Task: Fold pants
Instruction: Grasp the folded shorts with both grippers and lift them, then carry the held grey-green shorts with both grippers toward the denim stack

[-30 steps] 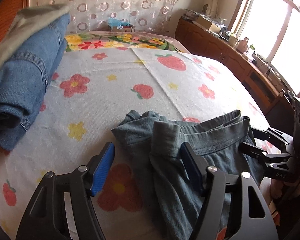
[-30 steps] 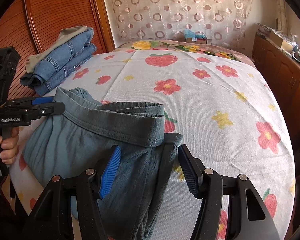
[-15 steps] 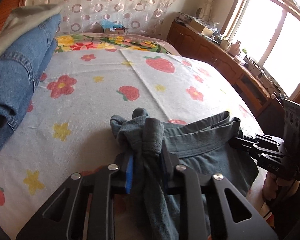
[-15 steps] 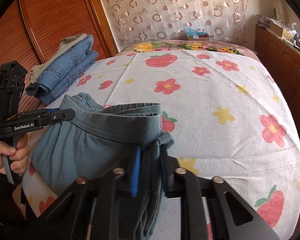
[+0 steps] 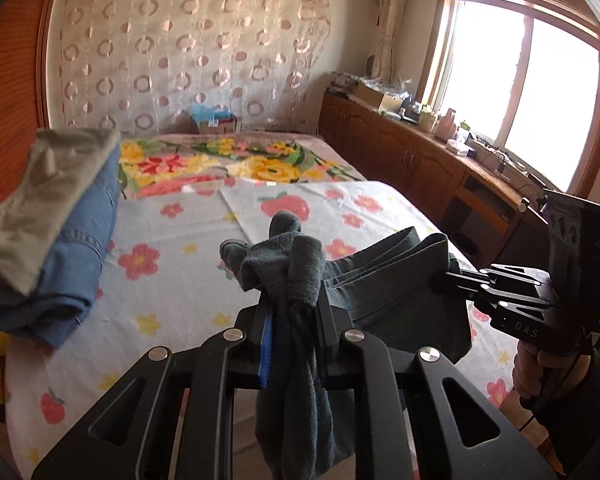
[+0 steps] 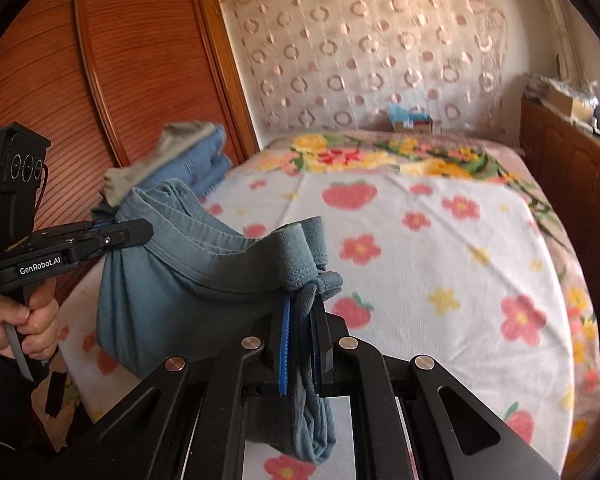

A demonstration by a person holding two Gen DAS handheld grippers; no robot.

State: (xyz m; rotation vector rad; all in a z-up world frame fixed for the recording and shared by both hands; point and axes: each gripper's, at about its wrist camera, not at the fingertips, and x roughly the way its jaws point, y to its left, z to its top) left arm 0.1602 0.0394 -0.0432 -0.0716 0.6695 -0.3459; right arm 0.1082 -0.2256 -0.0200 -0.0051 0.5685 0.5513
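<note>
A pair of soft grey-blue cotton pants (image 5: 384, 288) hangs stretched by its waistband between two black grippers above the near edge of a flower-printed bedsheet (image 6: 440, 248); the left gripper (image 5: 290, 320) clamps one bunched corner; the right gripper (image 6: 300, 336) clamps the other; folded blue jeans (image 5: 80, 248) lie far left.

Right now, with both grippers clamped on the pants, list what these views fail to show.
- Pants legs: cut off by the bottom edge in both wrist views, behind the gripper frames.
- Left gripper pads: wrapped in bunched cloth.
- Right gripper: only one blue pad shows.
- Folded jeans: blurred, cut by the left edge, left wrist view.
- Sideboard clutter: too small.
</note>
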